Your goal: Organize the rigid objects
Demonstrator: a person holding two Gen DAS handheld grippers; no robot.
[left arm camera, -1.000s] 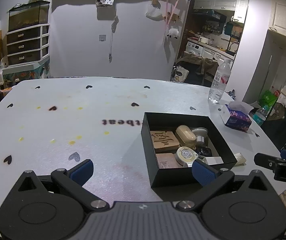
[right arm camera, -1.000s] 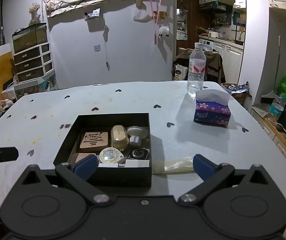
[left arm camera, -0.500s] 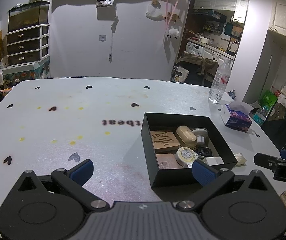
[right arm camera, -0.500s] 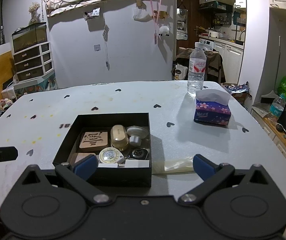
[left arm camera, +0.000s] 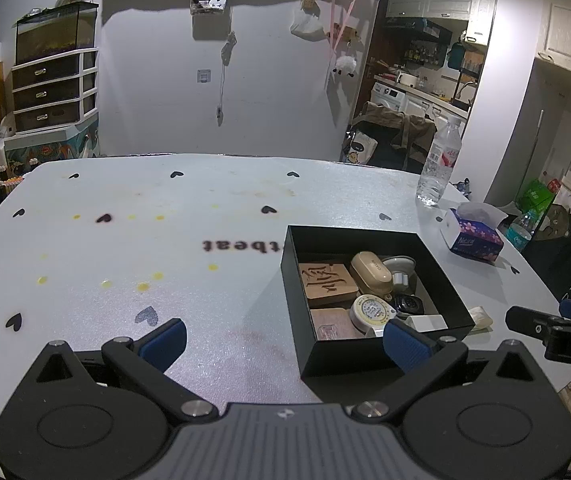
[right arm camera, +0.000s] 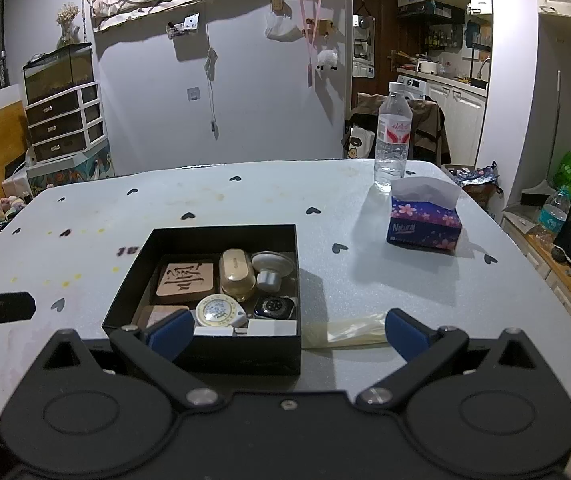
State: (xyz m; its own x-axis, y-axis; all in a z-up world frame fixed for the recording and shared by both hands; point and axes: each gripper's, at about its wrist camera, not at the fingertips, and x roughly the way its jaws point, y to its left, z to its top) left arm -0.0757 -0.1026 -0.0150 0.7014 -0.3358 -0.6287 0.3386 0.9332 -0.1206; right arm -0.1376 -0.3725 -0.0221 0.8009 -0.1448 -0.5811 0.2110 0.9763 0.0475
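1. Left hand-held gripper (left arm camera: pixel 283 338): fingers spread wide apart, nothing between them. It hovers over the near edge of the tabletop (left arm camera: pixel 125 248), with its right fingertip in front of the near wall of the black box (left arm camera: pixel 365 354).
2. Right hand-held gripper (right arm camera: pixel 285 330): fingers likewise wide apart, holding nothing. It sits above the near edge of the tabletop, straddling the near right corner of the black box.
3. The black box stands open on the tabletop, toward the near right part. Contents:
   - wooden block with carved character (right arm camera: pixel 184 279), far left of the box
   - beige oval case (right arm camera: pixel 236 274) just beside the block
   - grey round knob-like piece (right arm camera: pixel 271 267) at the far right
   - round white tape measure (right arm camera: pixel 218 312), near centre
   - smartwatch (right arm camera: pixel 274 307), near right
   - white flat pieces (right arm camera: pixel 271 326) along the near wall
   - pinkish flat item (left arm camera: pixel 333 322) at the near left corner; identity unclear
4. A pale plastic packet (right arm camera: pixel 351 332) lies on the tabletop, touching the box's right wall near the near edge.
5. Tissue box (right arm camera: pixel 424 222) and water bottle (right arm camera: pixel 393 134) stand toward the far right corner, well apart from the black box.
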